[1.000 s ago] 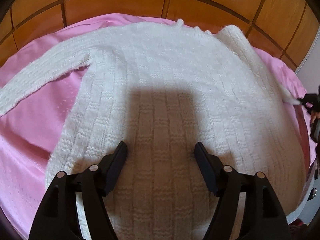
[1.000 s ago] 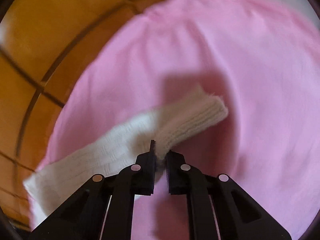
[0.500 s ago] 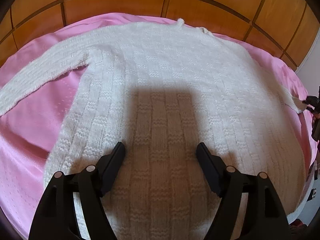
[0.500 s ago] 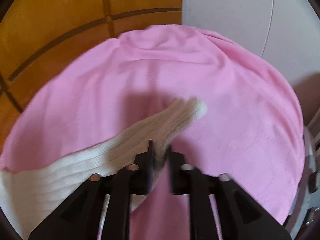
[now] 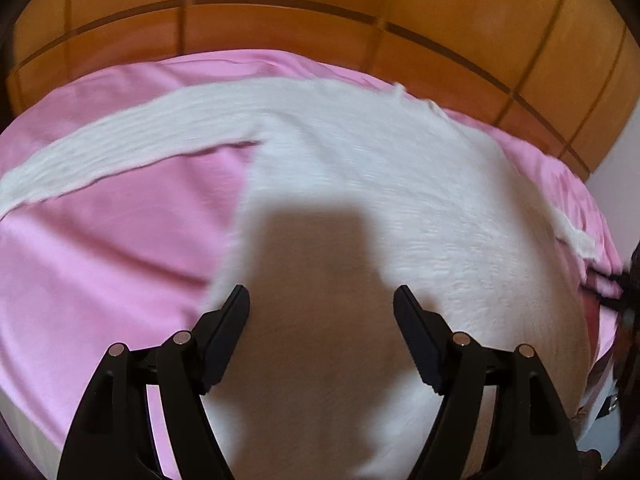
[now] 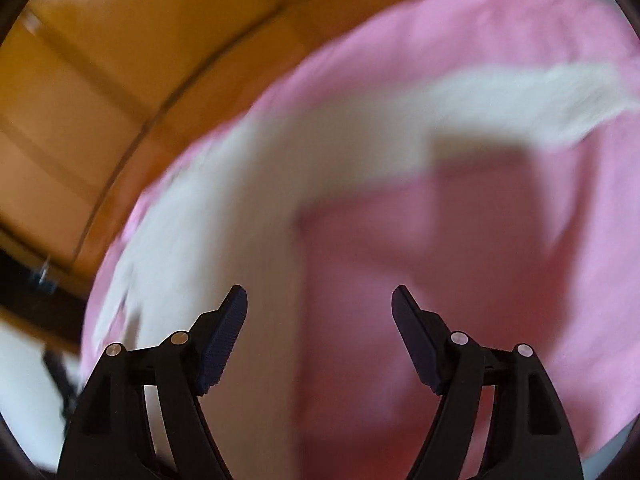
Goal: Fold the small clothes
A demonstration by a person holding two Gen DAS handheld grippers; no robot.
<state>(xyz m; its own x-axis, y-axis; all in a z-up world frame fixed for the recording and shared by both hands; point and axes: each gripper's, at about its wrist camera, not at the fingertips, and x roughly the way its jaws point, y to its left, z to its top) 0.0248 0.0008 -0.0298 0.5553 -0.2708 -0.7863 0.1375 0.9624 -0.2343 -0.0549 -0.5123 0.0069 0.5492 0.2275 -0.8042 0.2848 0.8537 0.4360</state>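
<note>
A white ribbed knit sweater (image 5: 360, 184) lies spread flat, front or back up, on a bed covered with a pink sheet (image 5: 100, 248), its neckline toward the panelled orange wooden headboard (image 5: 320, 40) at the bed's far edge and its hem running toward the near edge. Its body's long axis runs from headboard to near edge, while one long sleeve (image 5: 120, 148) stretches out sideways toward the bed's left edge in the left wrist view. The opposite sleeve (image 6: 520, 96) lies out toward the right edge, dropped on the sheet and free of any grip. The left gripper (image 5: 320, 304) hangs over the lower body of the garment, its jaws spread wide with nothing between them. The right gripper (image 6: 318, 304), whose jaws have just been opening, stands wide apart and empty above the sweater's right side seam, sheet under one finger and knit under the other. Judged from this layout, the left hand sits nearer the outstretched left sleeve, the right nearer the released one; both views are blurred, so finer folds cannot be read.
</note>
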